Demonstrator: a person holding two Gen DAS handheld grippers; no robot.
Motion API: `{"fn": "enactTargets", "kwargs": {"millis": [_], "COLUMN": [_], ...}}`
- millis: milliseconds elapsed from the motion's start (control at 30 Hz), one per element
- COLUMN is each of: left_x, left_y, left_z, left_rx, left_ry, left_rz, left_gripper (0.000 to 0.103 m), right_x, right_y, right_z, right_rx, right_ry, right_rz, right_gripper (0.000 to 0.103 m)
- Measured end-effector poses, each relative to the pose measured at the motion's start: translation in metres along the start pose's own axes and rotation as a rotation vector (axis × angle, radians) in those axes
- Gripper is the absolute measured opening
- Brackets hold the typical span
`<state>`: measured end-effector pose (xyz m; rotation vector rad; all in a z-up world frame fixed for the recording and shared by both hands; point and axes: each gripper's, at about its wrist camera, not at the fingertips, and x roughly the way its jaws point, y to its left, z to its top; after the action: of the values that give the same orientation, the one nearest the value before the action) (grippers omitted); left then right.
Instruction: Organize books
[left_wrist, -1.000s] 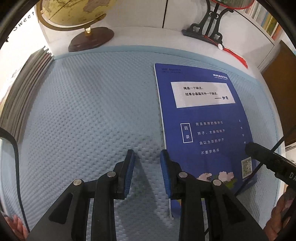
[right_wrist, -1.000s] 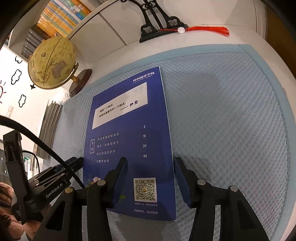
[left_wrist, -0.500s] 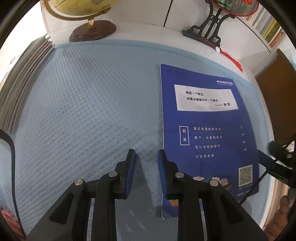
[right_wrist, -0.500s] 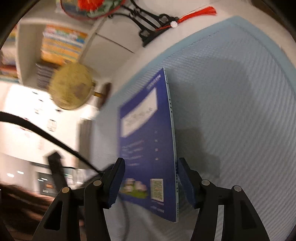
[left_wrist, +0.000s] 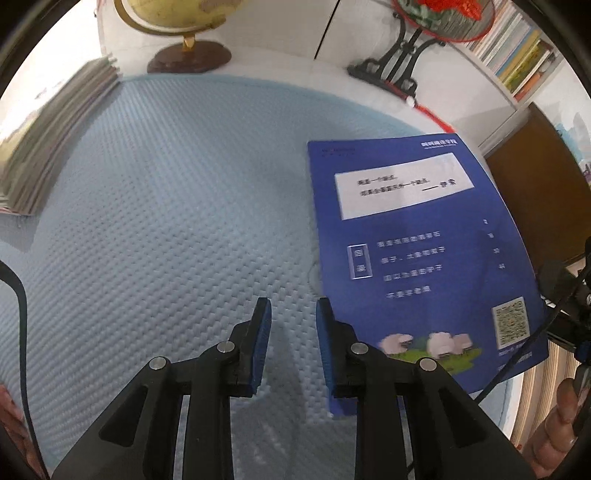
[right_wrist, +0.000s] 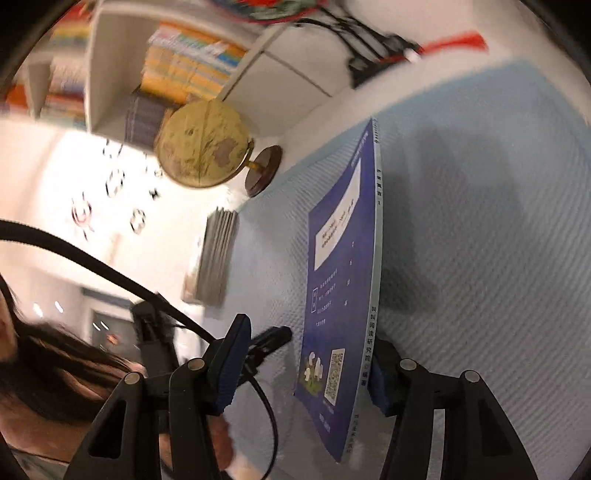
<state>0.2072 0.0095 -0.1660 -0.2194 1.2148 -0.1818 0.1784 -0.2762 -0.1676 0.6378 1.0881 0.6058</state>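
1. Whereas the blue paperback (left_wrist: 417, 251) lay flat a second ago, it is now seen tilted off the quilted mat (left_wrist: 166, 221); the left gripper (left_wrist: 291, 343) is held narrow, empty, beside its edge.
2. In the right wrist view, the paperback (right_wrist: 340, 295) has been stood on edge between the right gripper (right_wrist: 306, 365)'s half-spread fingers, only the right pad touching, so it is judged ready for stacking.

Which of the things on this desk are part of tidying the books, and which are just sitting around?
Part of the job: blue book, tilted up off the mat; stack of books at the mat's left edge; right gripper, around the blue book's spine side; left gripper, empty.

Just there: globe; black stand with red tassel; blue mat.
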Motion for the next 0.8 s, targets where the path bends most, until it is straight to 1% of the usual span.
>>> {"fn": "enactTargets", "kwargs": {"millis": [67, 133, 200, 267, 400, 467, 533, 633, 733, 800], "left_x": [-0.009, -0.013, -0.012, -0.014, -0.018, -0.022, -0.028, -0.042, -0.053, -0.06], "left_y": [-0.001, -0.005, -0.008, -0.007, 0.008, 0.018, 0.029, 0.05, 0.07, 0.084], "left_z": [-0.001, -0.001, -0.001, -0.003, -0.002, 0.001, 0.003, 0.004, 0.006, 0.006], "left_rx": [-0.021, -0.03, -0.019, -0.013, -0.021, -0.038, -0.064, -0.112, -0.156, -0.179], "left_ry": [-0.007, 0.007, 0.02, 0.026, 0.025, 0.014, -0.004, -0.034, -0.058, -0.067], "left_rz": [-0.063, -0.14, -0.179, -0.198, -0.217, -0.222, -0.228, -0.231, -0.229, -0.225], "left_gripper": [0.021, 0.021, 0.021, 0.021, 0.021, 0.021, 0.021, 0.021, 0.021, 0.021], "right_x": [-0.001, -0.003, -0.002, 0.003, 0.015, 0.022, 0.029, 0.045, 0.065, 0.069], "right_y": [0.013, 0.025, 0.038, 0.053, 0.084, 0.097, 0.111, 0.124, 0.128, 0.126], "right_z": [-0.003, -0.004, -0.007, -0.009, -0.014, -0.014, -0.015, -0.016, -0.02, -0.027], "right_rx": [-0.054, -0.103, -0.155, -0.221, -0.364, -0.405, -0.443, -0.446, -0.43, -0.42], "right_ry": [0.008, 0.017, 0.043, 0.078, 0.133, 0.147, 0.163, 0.186, 0.22, 0.236], "right_rz": [0.0, 0.016, 0.046, 0.06, 0.034, 0.048, 0.083, 0.105, 0.119, 0.127], "right_gripper": [0.056, 0.056, 0.056, 0.056, 0.056, 0.056, 0.056, 0.056, 0.056, 0.056]}}
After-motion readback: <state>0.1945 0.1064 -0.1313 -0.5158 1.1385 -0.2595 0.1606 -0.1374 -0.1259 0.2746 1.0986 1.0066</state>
